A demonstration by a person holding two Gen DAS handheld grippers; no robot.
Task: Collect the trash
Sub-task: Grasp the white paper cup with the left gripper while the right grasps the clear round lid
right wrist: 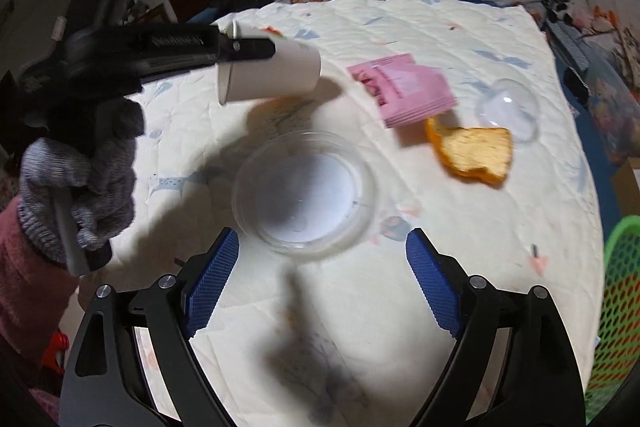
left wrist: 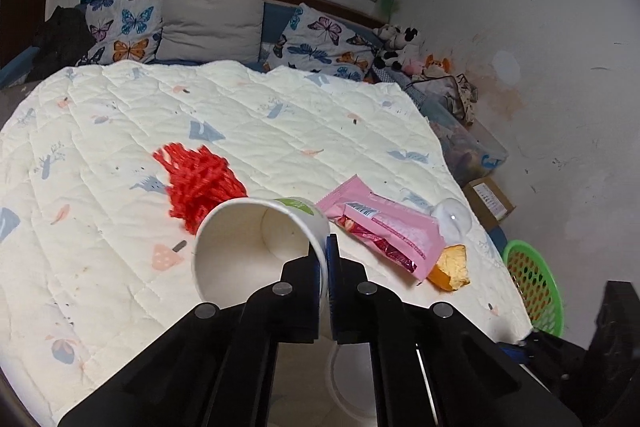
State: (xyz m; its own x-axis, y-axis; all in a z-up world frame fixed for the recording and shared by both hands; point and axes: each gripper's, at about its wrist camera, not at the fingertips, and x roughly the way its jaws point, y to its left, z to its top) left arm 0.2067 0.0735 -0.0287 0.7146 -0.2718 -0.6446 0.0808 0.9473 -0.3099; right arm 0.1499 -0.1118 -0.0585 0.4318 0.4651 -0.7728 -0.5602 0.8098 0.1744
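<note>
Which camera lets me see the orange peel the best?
The right wrist view. There the orange peel lies whole and unblocked on the quilt, between the pink wrapper and the clear dome lid. In the left wrist view, the orange peel is partly hidden behind the pink wrapper.

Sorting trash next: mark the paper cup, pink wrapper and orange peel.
paper cup (right wrist: 276, 75), right wrist view, outer side wall.
pink wrapper (right wrist: 412, 95), right wrist view, flat middle.
orange peel (right wrist: 472, 153), right wrist view, pale inner face.
</note>
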